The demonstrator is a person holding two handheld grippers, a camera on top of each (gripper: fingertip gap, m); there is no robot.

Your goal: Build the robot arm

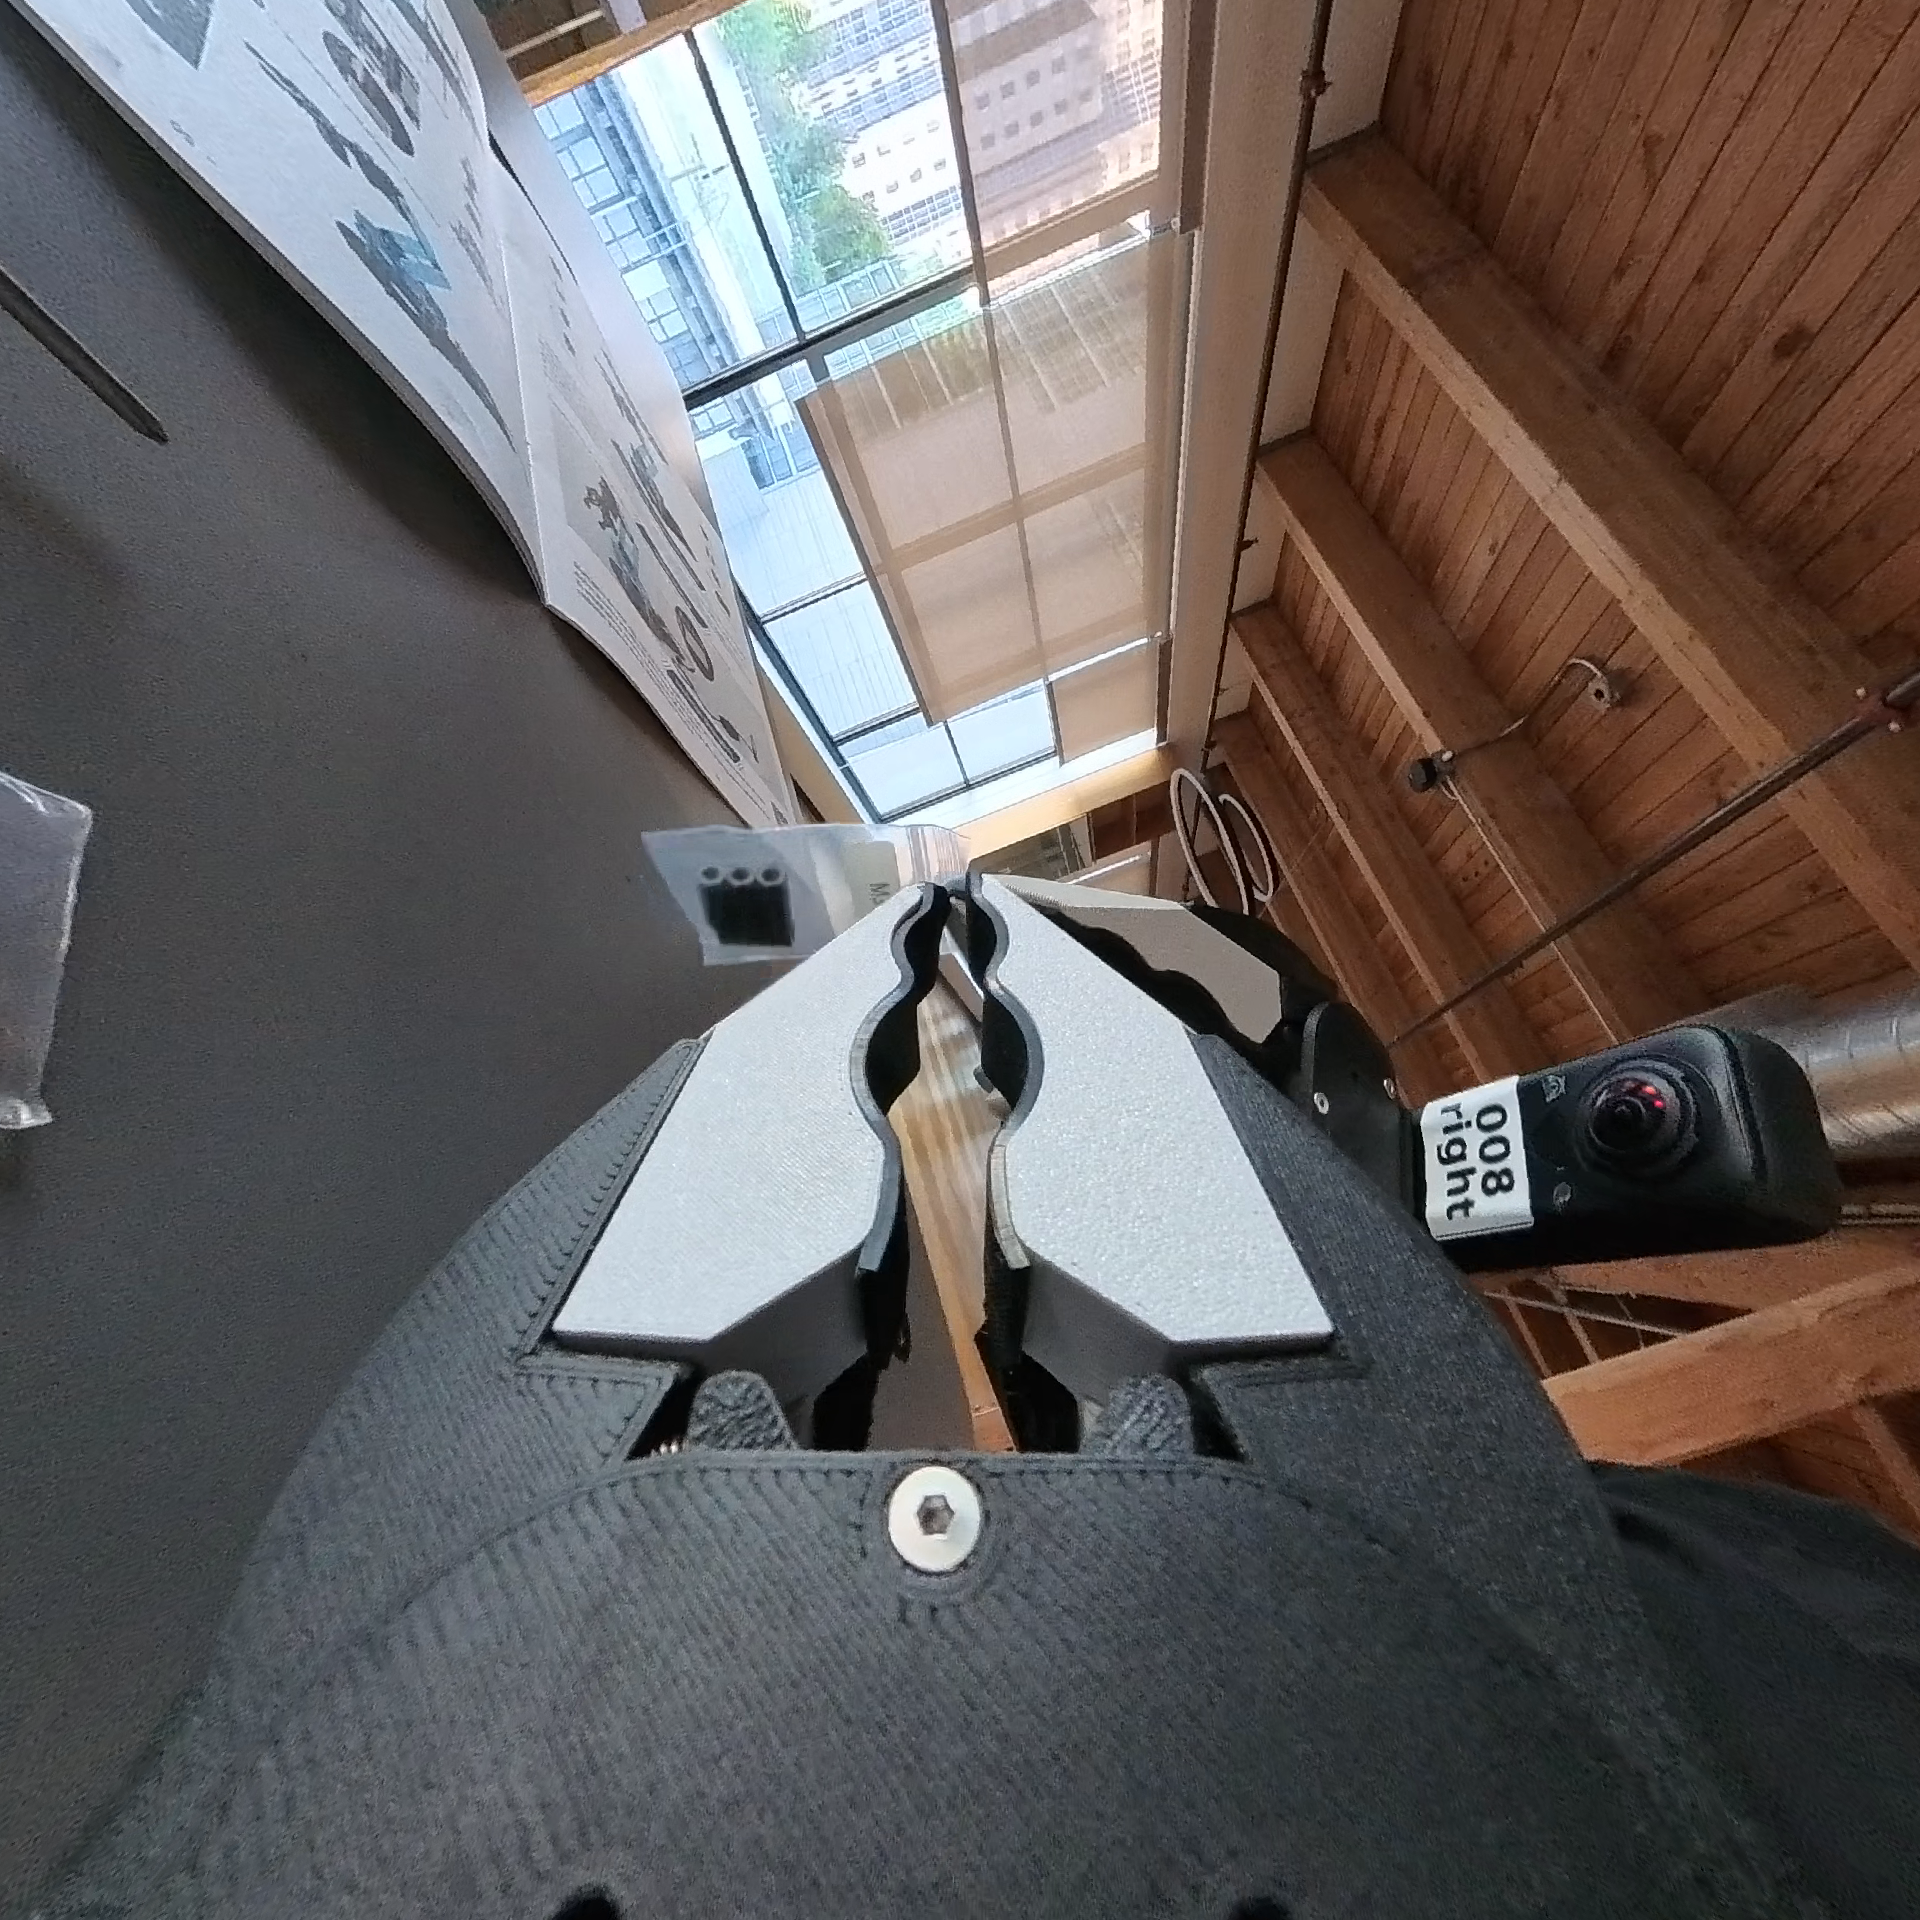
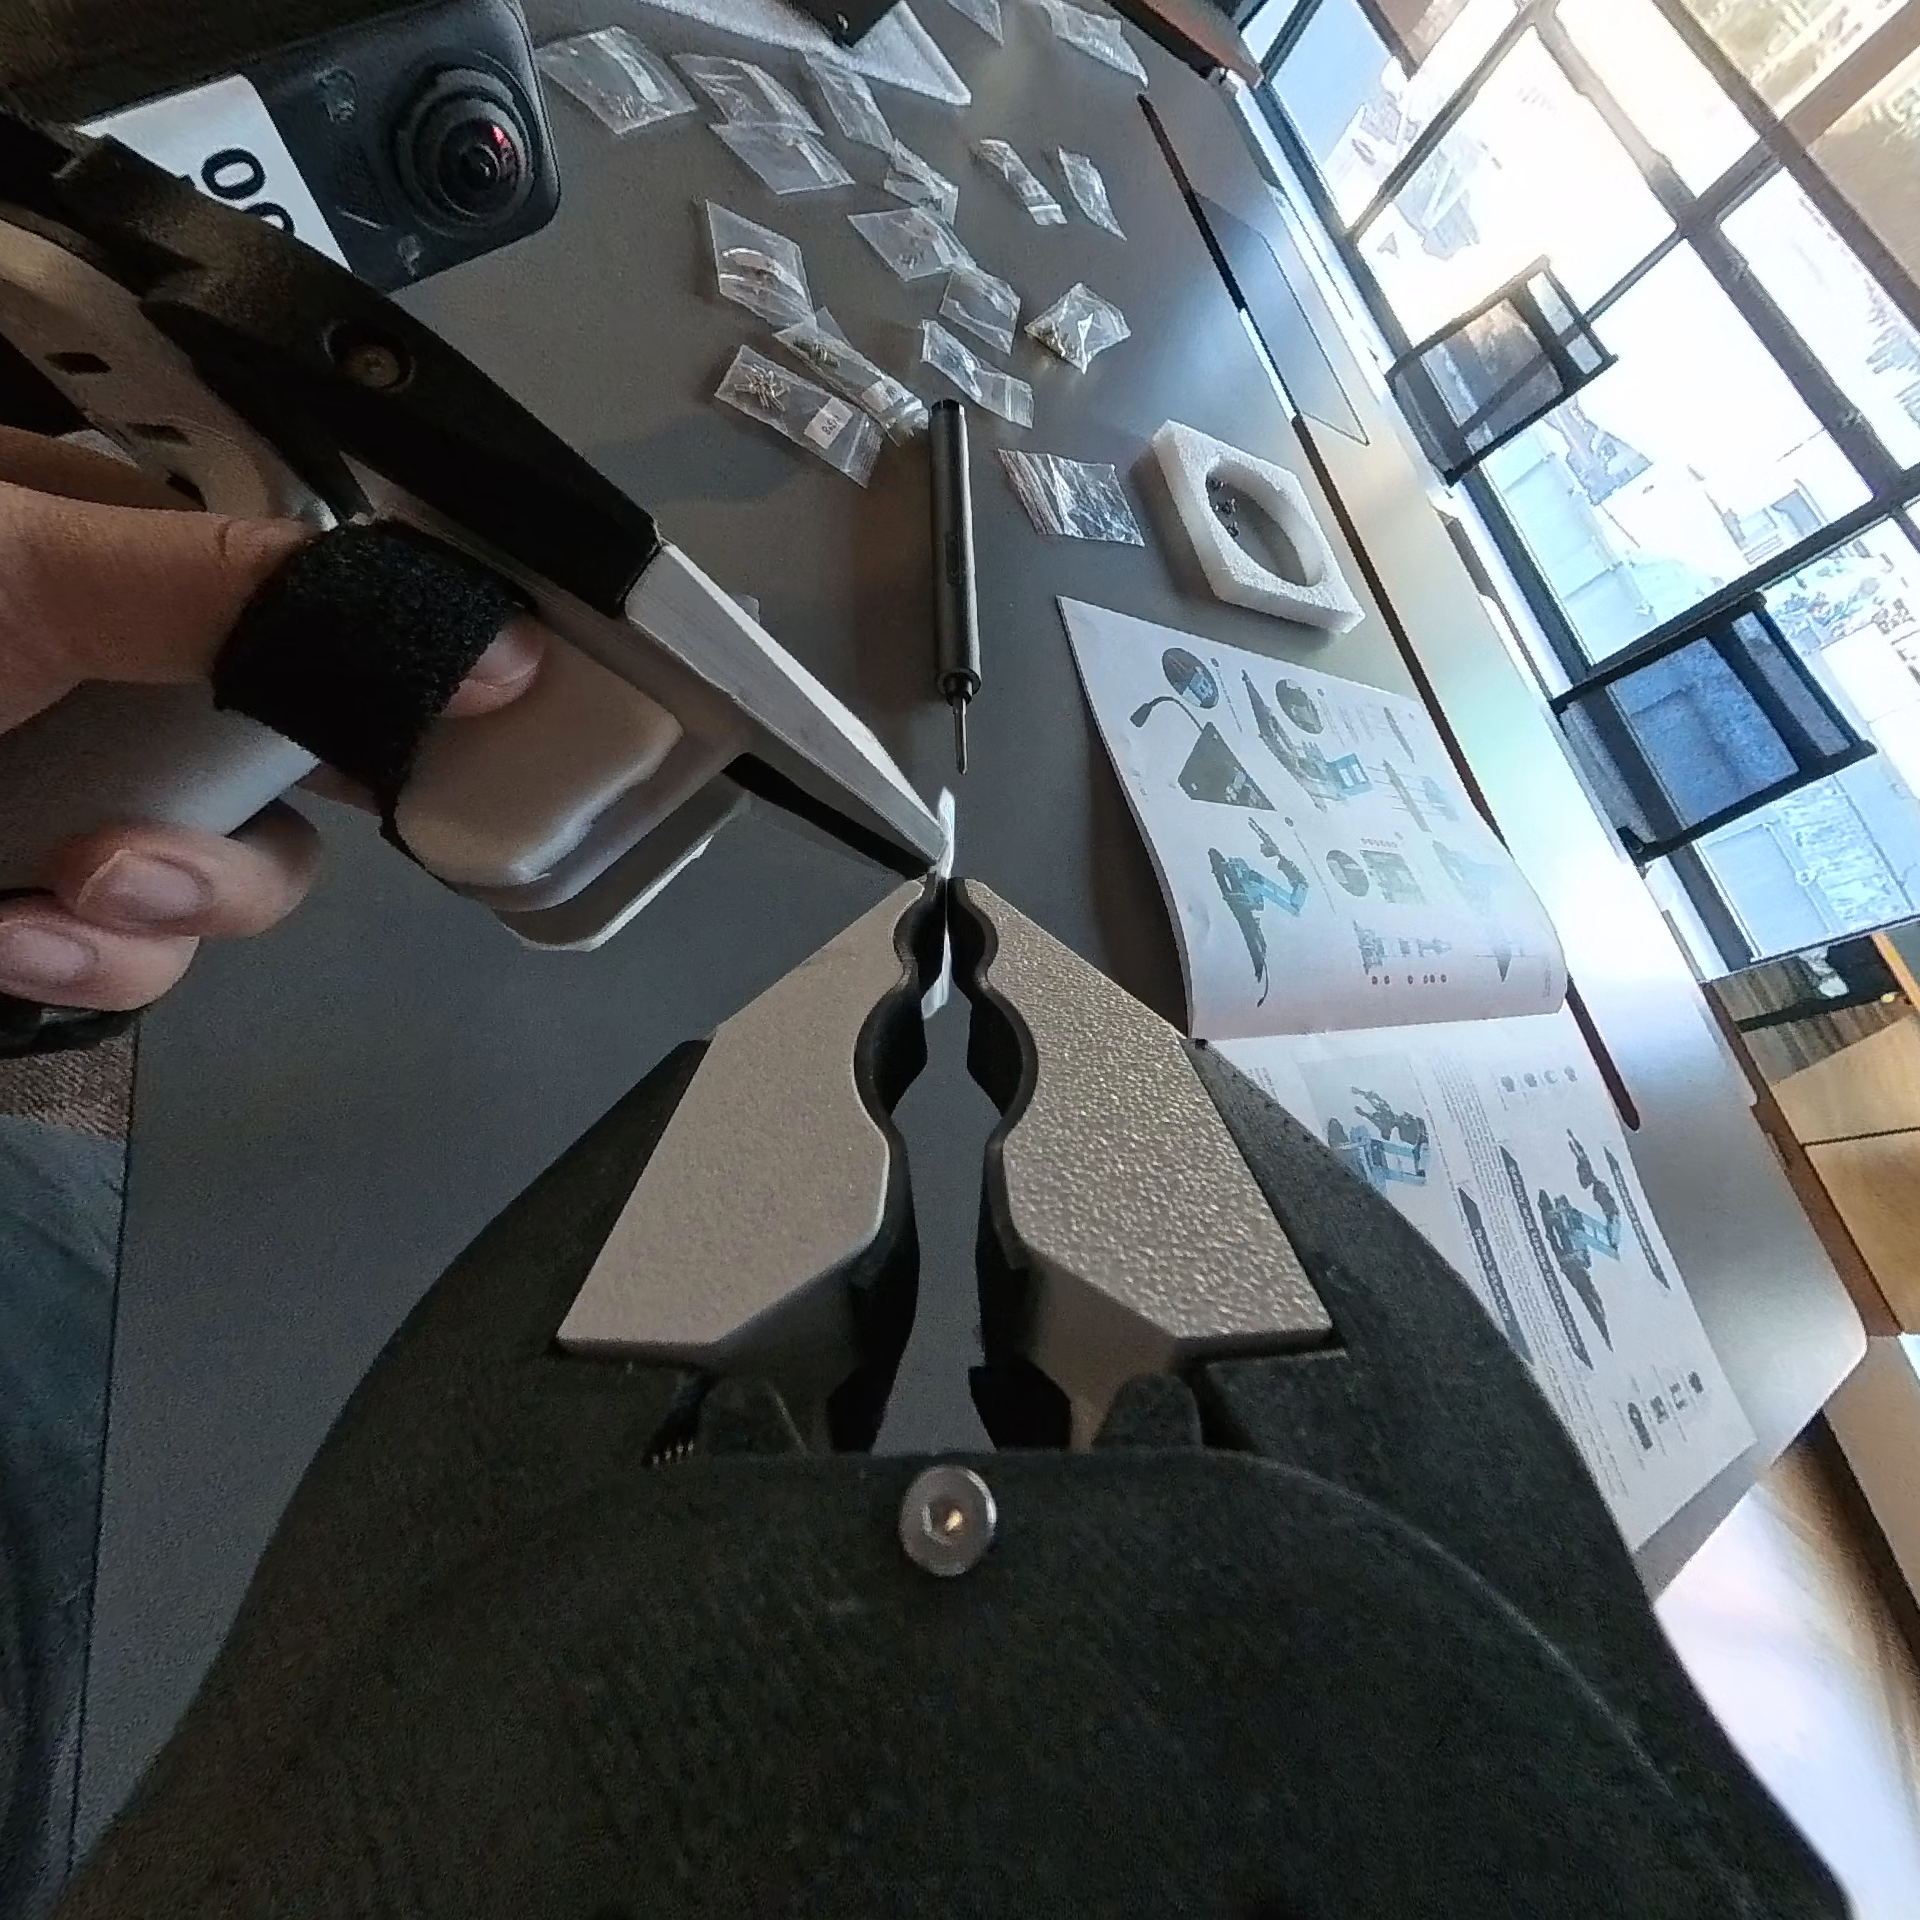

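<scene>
A small clear plastic bag (image 1: 769, 894) with a black ribbed part (image 1: 742, 906) inside hangs in the air above the dark table (image 1: 260, 831). My left gripper (image 1: 951, 891) is shut on the bag's right edge. The right gripper's fingers (image 1: 1143, 930) come in from the right and meet the same edge. In the right wrist view the bag (image 2: 943, 971) shows edge-on as a thin white strip, pinched between the tips of my right gripper (image 2: 948, 888). The left gripper (image 2: 925, 847) comes from the upper left, held by a hand (image 2: 104, 665), and pinches the strip just above.
On the grey table (image 2: 416, 987) lie several small clear bags of hardware (image 2: 883, 239), a dark screwdriver (image 2: 954, 561), a white foam frame (image 2: 1252, 540) and an open instruction booklet (image 2: 1351, 831). Large windows (image 2: 1662, 364) stand behind the table's far side.
</scene>
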